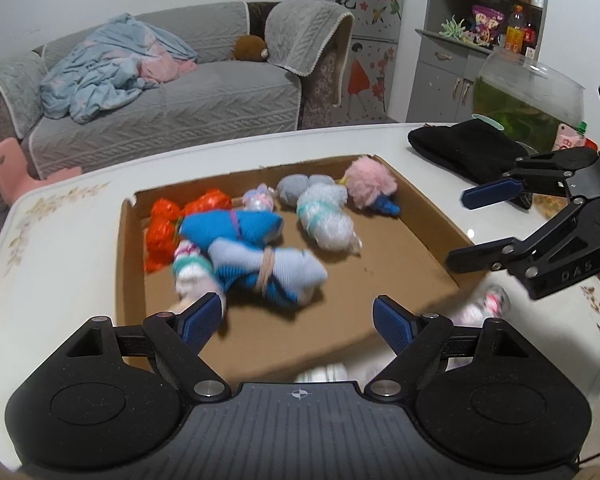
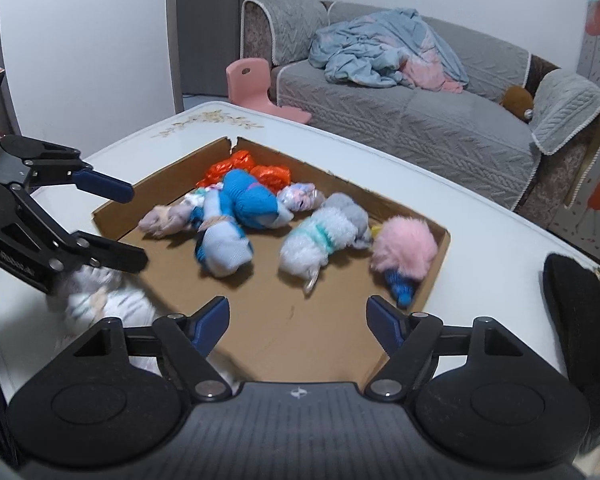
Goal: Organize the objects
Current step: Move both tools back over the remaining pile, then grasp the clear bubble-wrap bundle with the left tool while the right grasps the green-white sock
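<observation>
A shallow cardboard tray (image 1: 420, 248) (image 2: 284, 328) lies on the white table and holds several rolled sock bundles: orange (image 1: 160, 232), bright blue (image 1: 236, 228) (image 2: 252, 200), pale blue (image 1: 276, 268) (image 2: 224, 248), white fluffy (image 1: 328, 216) (image 2: 320, 240), grey (image 1: 296, 188) and pink fluffy (image 1: 368, 180) (image 2: 404, 244). A white striped bundle (image 1: 484, 304) (image 2: 104, 300) lies on the table outside the tray's near corner. My left gripper (image 1: 298, 320) (image 2: 120, 224) is open and empty over the tray's near edge. My right gripper (image 2: 298, 320) (image 1: 472, 232) is open and empty over the tray's other side.
A black folded cloth (image 1: 464, 148) (image 2: 580, 312) lies on the table beside the tray, with a glass fish bowl (image 1: 528, 96) behind it. A grey sofa (image 1: 180, 100) with a blue blanket and a pink stool (image 2: 256, 84) stand beyond the table.
</observation>
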Demonstrator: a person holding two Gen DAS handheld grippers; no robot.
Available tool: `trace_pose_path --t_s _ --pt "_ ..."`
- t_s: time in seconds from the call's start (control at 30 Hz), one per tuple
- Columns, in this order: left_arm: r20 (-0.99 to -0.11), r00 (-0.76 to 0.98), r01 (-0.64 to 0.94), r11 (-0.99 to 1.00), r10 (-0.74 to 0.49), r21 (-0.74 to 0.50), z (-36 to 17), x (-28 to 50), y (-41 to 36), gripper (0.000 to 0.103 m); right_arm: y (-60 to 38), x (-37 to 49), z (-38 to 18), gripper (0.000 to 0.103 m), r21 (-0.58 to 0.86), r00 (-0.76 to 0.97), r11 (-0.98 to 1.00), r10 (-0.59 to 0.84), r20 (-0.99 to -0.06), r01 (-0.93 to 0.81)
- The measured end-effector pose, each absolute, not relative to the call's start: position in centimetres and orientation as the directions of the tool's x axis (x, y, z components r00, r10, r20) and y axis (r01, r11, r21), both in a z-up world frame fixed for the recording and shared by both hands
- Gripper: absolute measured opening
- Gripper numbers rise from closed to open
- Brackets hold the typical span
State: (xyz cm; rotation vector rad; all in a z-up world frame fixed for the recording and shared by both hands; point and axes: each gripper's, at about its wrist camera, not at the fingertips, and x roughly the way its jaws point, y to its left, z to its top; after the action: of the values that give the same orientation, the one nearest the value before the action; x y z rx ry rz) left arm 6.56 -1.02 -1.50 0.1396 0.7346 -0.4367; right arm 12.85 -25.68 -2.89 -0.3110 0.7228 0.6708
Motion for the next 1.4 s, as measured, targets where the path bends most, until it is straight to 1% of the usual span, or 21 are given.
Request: trace_pose_path --t_s 0.13,0.3,0.37,0.47,0.63,0.87,0.97,1.0,1.07,1.1,1.13,1.17,1.2,1.23,1.33,1.4 --pt "-0.642 0.682 0.424 0.905 -0.35 -0.043 -2.1 2.9 0.1 0.087 -27.6 10.7 -4.0 0.074 -0.014 0.565 0.763 0.467 -0.68 -0.647" --pt "-0.6 0.714 0.464 0.886 -0.36 0.021 -3.3 -1.2 -1.3 0.087 -30.1 8.8 -6.5 0.074 0.013 0.579 0.782 0.472 -0.665 -0.623" --pt "-0.595 0.707 0.489 0.872 -0.381 0.023 -3.8 -2.0 -2.6 0.089 -30.4 8.4 -7.6 0.074 0.017 0.581 0.788 0.468 -0.666 -0.615" --pt "-0.605 0.682 0.529 0.848 -0.412 0.019 -4.6 -2.3 -5.3 0.089 -31.0 8.2 -8.5 0.076 0.06 0.577 0.793 0.491 -0.653 -0.607" --pt "-0.61 0.659 0.578 0.816 -0.44 0.035 -5.9 -2.0 -8.9 0.091 -31.1 8.4 -8.9 0.077 0.073 0.587 0.802 0.492 -0.643 -0.593" --pt "-0.644 0.668 0.543 0.836 -0.373 0.08 -8.2 1.1 -10.2 0.093 -31.1 8.9 -10.1 0.083 0.088 0.59 0.809 0.494 -0.639 -0.581" --pt "-0.678 0.635 0.557 0.828 -0.371 0.07 -9.0 2.2 -10.0 0.094 -30.9 8.8 -10.4 0.083 0.089 0.592 0.809 0.495 -0.636 -0.581" --pt "-0.683 0.629 0.558 0.827 -0.37 0.067 -9.2 2.3 -9.8 0.094 -30.9 8.9 -10.6 0.08 0.092 0.584 0.807 0.495 -0.643 -0.583" --pt "-0.693 0.615 0.564 0.824 -0.377 0.053 -9.4 2.2 -9.2 0.092 -30.7 8.5 -10.7 0.078 0.075 0.584 0.804 0.488 -0.649 -0.589" --pt "-0.698 0.604 0.569 0.822 -0.384 0.04 -9.4 2.1 -8.9 0.089 -30.7 8.2 -10.7 0.074 0.067 0.585 0.802 0.487 -0.649 -0.594" --pt "-0.704 0.59 0.577 0.817 -0.395 0.025 -9.5 2.0 -8.6 0.083 -30.8 8.0 -10.6 0.07 0.069 0.581 0.798 0.493 -0.647 -0.599" --pt "-0.706 0.581 0.582 0.813 -0.405 0.013 -9.6 1.8 -8.2 0.083 -30.9 7.6 -10.6 0.067 0.075 0.577 0.792 0.503 -0.643 -0.606" --pt "-0.701 0.579 0.586 0.81 -0.416 0.003 -9.6 1.6 -7.9 0.079 -30.9 7.4 -10.6 0.063 0.078 0.574 0.787 0.51 -0.641 -0.612" --pt "-0.697 0.581 0.587 0.809 -0.42 0.002 -9.6 1.3 -7.6 0.076 -30.8 7.2 -10.5 0.062 0.074 0.572 0.784 0.511 -0.641 -0.617" --pt "-0.692 0.579 0.592 0.806 -0.432 -0.008 -9.6 0.8 -7.1 0.07 -30.8 6.2 -10.3 0.062 0.067 0.565 0.771 0.52 -0.64 -0.633" --pt "-0.69 0.577 0.59 0.807 -0.437 -0.018 -9.5 0.6 -6.9 0.068 -30.8 5.6 -10.3 0.062 0.071 0.56 0.764 0.529 -0.638 -0.641"
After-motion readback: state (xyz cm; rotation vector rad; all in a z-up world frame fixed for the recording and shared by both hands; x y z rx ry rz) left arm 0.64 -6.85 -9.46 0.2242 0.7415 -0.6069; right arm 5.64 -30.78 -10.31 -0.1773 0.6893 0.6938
